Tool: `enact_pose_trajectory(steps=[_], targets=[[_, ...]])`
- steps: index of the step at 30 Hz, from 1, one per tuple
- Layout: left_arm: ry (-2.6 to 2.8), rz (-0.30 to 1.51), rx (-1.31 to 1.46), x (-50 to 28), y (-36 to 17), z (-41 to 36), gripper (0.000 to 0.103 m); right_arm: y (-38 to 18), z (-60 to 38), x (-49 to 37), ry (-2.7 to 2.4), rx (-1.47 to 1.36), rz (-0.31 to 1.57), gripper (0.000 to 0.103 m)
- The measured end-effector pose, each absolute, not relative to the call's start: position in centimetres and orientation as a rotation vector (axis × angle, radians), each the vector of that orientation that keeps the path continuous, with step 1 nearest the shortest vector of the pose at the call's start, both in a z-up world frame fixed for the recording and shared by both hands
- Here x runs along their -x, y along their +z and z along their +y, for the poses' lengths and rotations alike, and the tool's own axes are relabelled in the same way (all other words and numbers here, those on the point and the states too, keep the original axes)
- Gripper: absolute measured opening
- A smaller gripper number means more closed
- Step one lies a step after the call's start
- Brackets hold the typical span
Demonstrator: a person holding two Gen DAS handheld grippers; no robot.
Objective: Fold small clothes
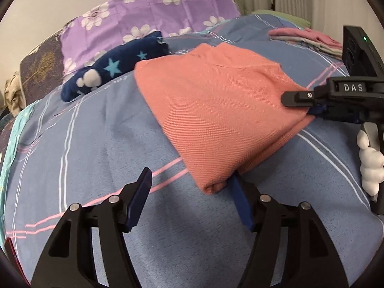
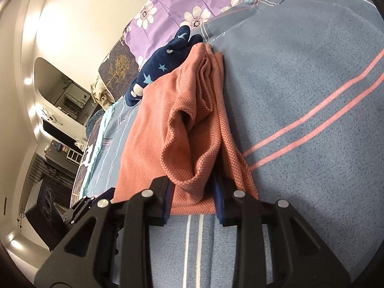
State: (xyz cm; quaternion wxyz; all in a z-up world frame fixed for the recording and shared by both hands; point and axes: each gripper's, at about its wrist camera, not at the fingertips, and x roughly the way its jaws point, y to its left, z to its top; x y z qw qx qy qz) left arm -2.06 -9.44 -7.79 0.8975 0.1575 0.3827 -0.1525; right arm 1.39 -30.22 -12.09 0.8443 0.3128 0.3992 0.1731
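A folded salmon-orange knit garment (image 1: 216,105) lies on the blue striped bedspread (image 1: 96,144). My left gripper (image 1: 189,192) is open at its near corner; the right finger's blue pad is tucked under that corner, the left finger is off the cloth. My right gripper (image 1: 302,103) reaches in from the right in the left wrist view, its fingers on either side of the garment's right edge. In the right wrist view the garment's layered edge (image 2: 192,144) sits between the fingers of my right gripper (image 2: 194,196), jaws partly apart and not pressing it.
A navy star-patterned garment (image 1: 112,69) lies behind the orange one, near a purple flowered pillow (image 1: 148,19). A stack of folded pink and grey clothes (image 1: 309,38) sits at the far right. The room's furniture (image 2: 60,144) shows beyond the bed's left edge.
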Motion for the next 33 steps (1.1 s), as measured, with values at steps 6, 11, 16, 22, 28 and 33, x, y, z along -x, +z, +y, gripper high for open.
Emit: enact_pose_trajectory(steps=[6,11,16,22,28,33], targets=[[-0.300,0.816,-0.155,1.2,-6.7,-8.7,0.057,-11.6,-29.9,-2.2,0.332,-0.655,0.851,0.027],[-0.277,0.811,-0.216,1.1,-7.4,-10.2,0.039,-10.8,-30.1,-1.4,0.297,-0.644,0.793,0.006],[-0.284,0.833,-0.259,1.6,-7.8,-9.8,0.034,-10.6,-31.8,-0.3,0.256,-0.681,0.769,0.006],[-0.291,0.837,-0.244,2.0,-7.8,-9.2,0.032,-11.4,-31.5,-0.5,0.295,-0.675,0.814,0.007],[-0.393,0.894,-0.187,2.8,-7.3,-8.4,0.008,-11.0,-32.1,0.0,0.290,-0.664,0.807,0.007],[-0.514,0.885,-0.049,3.1,-4.3,-5.9,0.003,-10.3,-32.0,0.0,0.296,-0.639,0.796,0.007]])
